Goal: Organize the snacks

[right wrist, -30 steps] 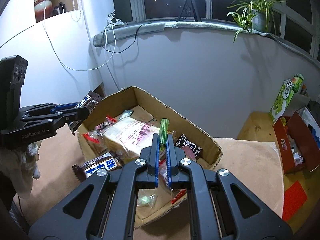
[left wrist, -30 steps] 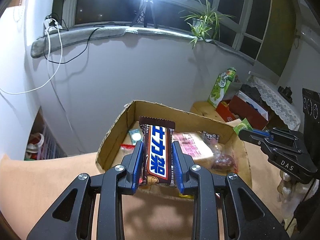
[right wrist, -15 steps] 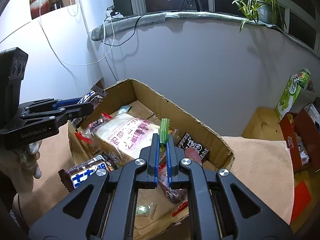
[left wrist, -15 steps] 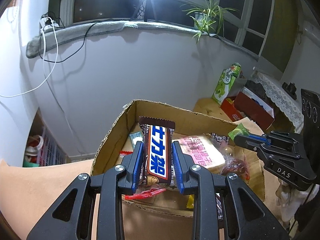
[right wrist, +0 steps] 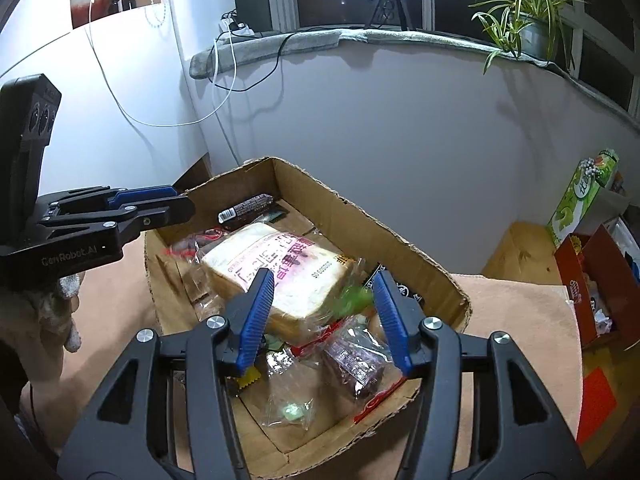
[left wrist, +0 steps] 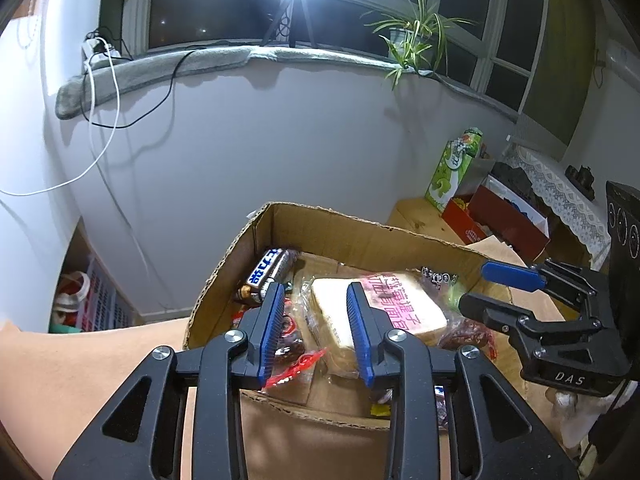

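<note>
1. the snacks lie in an open cardboard box (right wrist: 400,240) on the tan-covered surface (right wrist: 520,308). a wrapped loaf of sliced bread (right wrist: 280,276) sits in the middle, a chocolate bar (left wrist: 268,272) rests in the corner at about 11 o'clock of the left view, and a small green packet (right wrist: 352,298), blurred, lies at the bread's 3 o'clock edge in the right view.
2. around the bread are red-trimmed clear bags (right wrist: 352,360), a dark printed packet (right wrist: 400,288) by the wall at 3 o'clock, and a small clear sachet (right wrist: 292,410) at 6 o'clock.
3. the left gripper (left wrist: 316,328) hovers over the near rim with its fingers spread and nothing between them; the bar lies just beyond the left fingertip.
4. the right gripper (right wrist: 324,316) hangs over the box with its fingers spread wide and empty; the green packet is between the tips but free of both pads.
5. judged from this, the step in hand is the release: two snacks lie in the box and both tools are free.
6. the next move likely calls for lifting both grippers clear of the rim without snagging the loose wrappers, then looking for any snack outside the box. none shows on the surface in these views, so the task may be near its end.
</note>
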A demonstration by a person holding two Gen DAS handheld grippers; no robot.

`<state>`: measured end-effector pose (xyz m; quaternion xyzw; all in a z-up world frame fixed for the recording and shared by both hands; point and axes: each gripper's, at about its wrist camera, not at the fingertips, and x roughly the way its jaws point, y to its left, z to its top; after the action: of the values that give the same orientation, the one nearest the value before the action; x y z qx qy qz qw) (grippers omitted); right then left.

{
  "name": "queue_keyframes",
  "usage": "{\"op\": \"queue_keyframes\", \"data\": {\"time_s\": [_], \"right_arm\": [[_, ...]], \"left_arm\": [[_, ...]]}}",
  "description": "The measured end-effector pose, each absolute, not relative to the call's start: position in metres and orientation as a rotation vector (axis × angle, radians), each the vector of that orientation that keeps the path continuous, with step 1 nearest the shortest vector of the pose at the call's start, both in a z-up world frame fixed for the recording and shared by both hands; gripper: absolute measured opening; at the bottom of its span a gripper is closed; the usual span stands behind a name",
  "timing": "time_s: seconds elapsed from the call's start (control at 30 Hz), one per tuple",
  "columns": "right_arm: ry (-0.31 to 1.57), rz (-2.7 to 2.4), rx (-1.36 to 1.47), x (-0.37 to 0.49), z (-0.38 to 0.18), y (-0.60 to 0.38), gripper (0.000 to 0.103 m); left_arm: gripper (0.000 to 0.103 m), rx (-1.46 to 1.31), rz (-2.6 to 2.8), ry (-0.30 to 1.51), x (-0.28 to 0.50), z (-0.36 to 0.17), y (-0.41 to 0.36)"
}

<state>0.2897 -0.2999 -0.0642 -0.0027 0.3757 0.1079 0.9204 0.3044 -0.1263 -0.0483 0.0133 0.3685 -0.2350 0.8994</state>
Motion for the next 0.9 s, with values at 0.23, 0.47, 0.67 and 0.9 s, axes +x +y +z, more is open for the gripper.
{"op": "queue_keyframes", "data": {"time_s": [0.23, 0.47, 0.67, 0.9], "right_arm": [[0.771, 0.211, -0.016, 0.285, -0.06, -0.299, 0.061], [0.763, 0.196, -0.027, 0.276, -0.054, -0.296, 0.075], [0.784, 0.182, -0.044, 0.27, -0.054, -0.293, 0.09], [0.763, 0.143, -0.083, 0.251, -0.046, -0.286, 0.094]], "left_arm": [[0.031, 0.031, -0.486, 0.76, 0.299, -0.045, -0.126], [0.045, 0.035, -0.479, 0.756, 0.293, -0.042, -0.124], [0.062, 0.031, -0.473, 0.758, 0.287, -0.041, -0.12], [0.066, 0.02, -0.452, 0.776, 0.278, -0.043, -0.113]]}}
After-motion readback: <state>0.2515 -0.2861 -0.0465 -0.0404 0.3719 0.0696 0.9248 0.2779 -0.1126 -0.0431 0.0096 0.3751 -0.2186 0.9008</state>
